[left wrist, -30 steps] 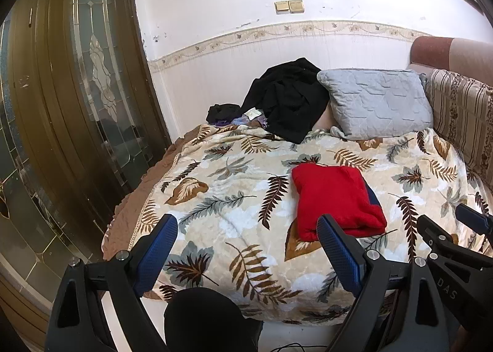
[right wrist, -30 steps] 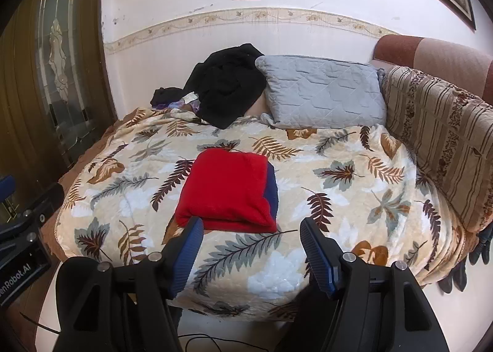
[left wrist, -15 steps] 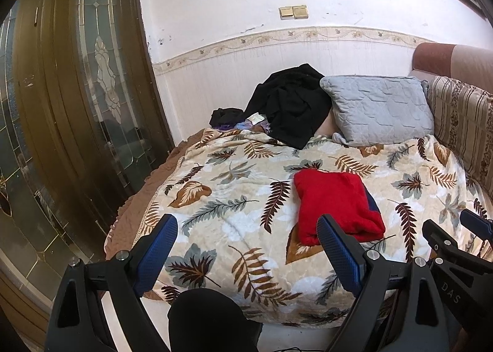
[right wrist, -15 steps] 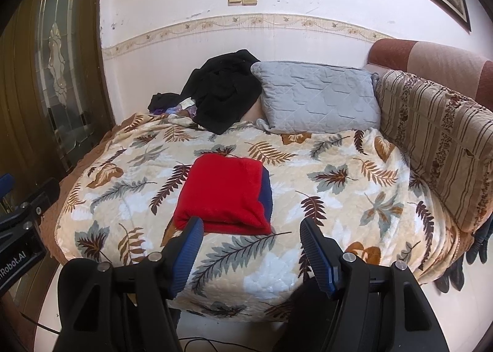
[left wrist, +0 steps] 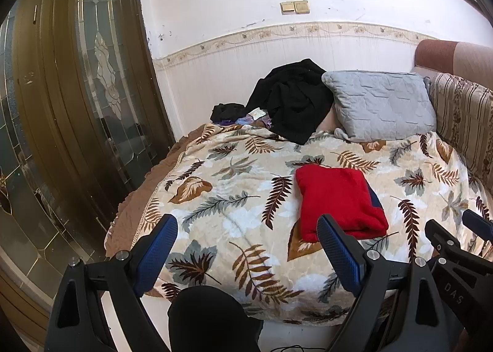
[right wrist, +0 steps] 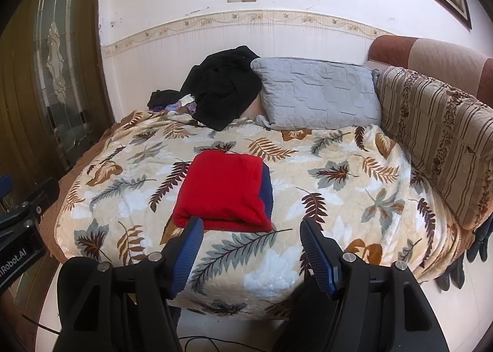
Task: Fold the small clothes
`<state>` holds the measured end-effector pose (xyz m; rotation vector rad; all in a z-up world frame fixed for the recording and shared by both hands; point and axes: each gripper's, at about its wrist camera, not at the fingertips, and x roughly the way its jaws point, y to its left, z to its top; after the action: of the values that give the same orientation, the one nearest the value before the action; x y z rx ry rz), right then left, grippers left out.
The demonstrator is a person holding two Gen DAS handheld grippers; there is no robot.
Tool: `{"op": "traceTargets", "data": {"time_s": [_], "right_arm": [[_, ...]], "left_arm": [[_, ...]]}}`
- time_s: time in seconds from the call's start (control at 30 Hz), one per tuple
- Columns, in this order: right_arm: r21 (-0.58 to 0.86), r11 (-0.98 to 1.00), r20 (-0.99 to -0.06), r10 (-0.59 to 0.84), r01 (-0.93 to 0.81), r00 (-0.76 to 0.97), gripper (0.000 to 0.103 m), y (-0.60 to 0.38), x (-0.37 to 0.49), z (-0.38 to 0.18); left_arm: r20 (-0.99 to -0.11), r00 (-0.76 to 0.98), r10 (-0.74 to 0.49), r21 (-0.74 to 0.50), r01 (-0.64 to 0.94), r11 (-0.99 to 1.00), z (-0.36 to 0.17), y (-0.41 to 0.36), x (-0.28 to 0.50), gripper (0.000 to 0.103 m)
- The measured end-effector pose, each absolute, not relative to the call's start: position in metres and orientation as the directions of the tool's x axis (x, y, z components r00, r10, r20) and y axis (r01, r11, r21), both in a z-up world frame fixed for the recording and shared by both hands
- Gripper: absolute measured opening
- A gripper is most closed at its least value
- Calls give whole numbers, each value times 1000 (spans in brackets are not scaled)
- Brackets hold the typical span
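While folded red garment (right wrist: 223, 190) lies flat, long axis toward wall

Left tongs (left wrist: 246, 247): black plastic frames, blue ribbed pads, silver screws; right tongs (right wrist: 251, 245) alike, white lettering on the side.

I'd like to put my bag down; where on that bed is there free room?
Free: the leaf blanket between the red folded garment and the striped backrest, and left of the garment toward the door. Crowded: the far end, with black clothes and grey pillow.
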<state>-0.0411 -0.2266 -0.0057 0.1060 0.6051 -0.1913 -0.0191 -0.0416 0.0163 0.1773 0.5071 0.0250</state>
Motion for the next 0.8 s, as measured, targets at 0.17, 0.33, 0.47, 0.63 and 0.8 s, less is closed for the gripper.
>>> {"op": "traceTargets", "data": {"time_s": [0.17,0.33,0.47,0.63,0.8], "right_arm": [[43,977,-576,-147,209,804,69,-227,-40,-7],[44,977,-578,-144,207,803,69,-226,-39,-8],[40,978,-579,-145,206,802,69,-225,-38,-8],[38,978,-581,-147,207,800,69,-224,-38,-8],[32,979,-582,-147,203,800,69,-222,-38,-10]], "left_arm": [[-492,868,70,176,20,984,13,-42,-15,92],[-495,866,72,169,15,986,11,-39,-14,92],[-496,866,70,169,17,985,11,-38,-13,92],[-503,862,68,165,18,986,9,-37,-12,92],[-502,862,64,158,19,987,7,-35,-12,92]]}}
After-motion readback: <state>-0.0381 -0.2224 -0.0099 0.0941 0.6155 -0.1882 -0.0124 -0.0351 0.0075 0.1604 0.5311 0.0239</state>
